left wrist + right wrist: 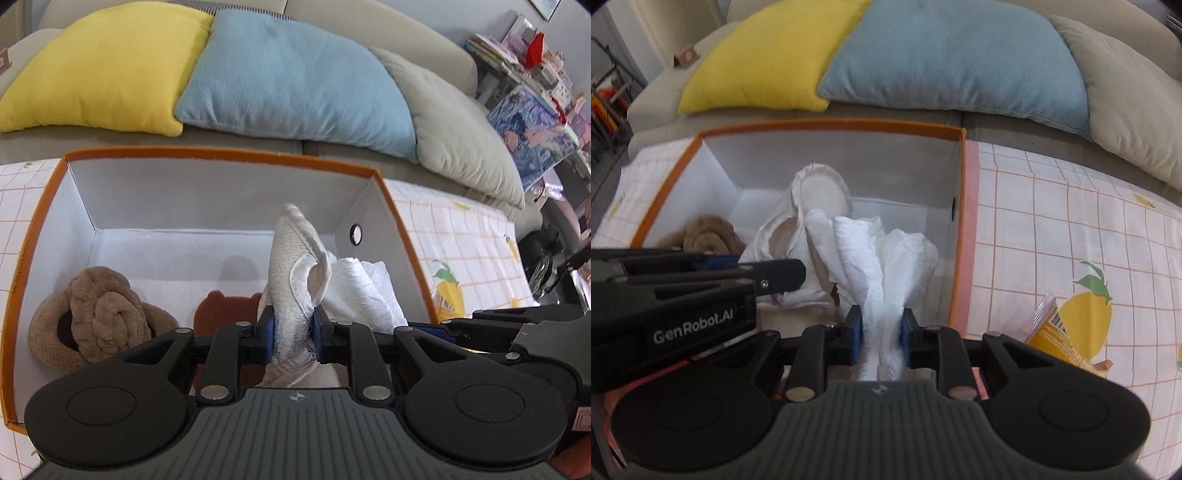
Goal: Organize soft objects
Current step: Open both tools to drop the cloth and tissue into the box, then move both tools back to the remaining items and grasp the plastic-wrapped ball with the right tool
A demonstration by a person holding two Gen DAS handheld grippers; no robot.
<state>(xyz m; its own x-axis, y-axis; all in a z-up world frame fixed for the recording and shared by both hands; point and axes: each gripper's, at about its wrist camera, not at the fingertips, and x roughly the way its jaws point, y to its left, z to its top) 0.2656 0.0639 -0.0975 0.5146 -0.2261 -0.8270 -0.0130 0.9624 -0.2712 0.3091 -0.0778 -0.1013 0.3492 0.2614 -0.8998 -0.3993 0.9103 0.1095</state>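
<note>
While you hold both tools over the orange-rimmed box (pixel 221 155), your left gripper (pixel 293 334) pinches a cream terry cloth (pixel 291 266) and your right gripper (pixel 881 332) pinches crinkled white fabric (pixel 882 266), both bunched upright inside it. White floor lies bare at the back wall. A tan plush twist (pixel 96 314) sits left. Underneath is a checked sheet (pixel 1052 206), cushions beyond.

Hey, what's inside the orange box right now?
Inside the orange box: a tan plush bundle, a reddish-brown bear-shaped piece partly covered, and the white cloth both grippers hold. The floor beneath the cloth is hidden.
</note>
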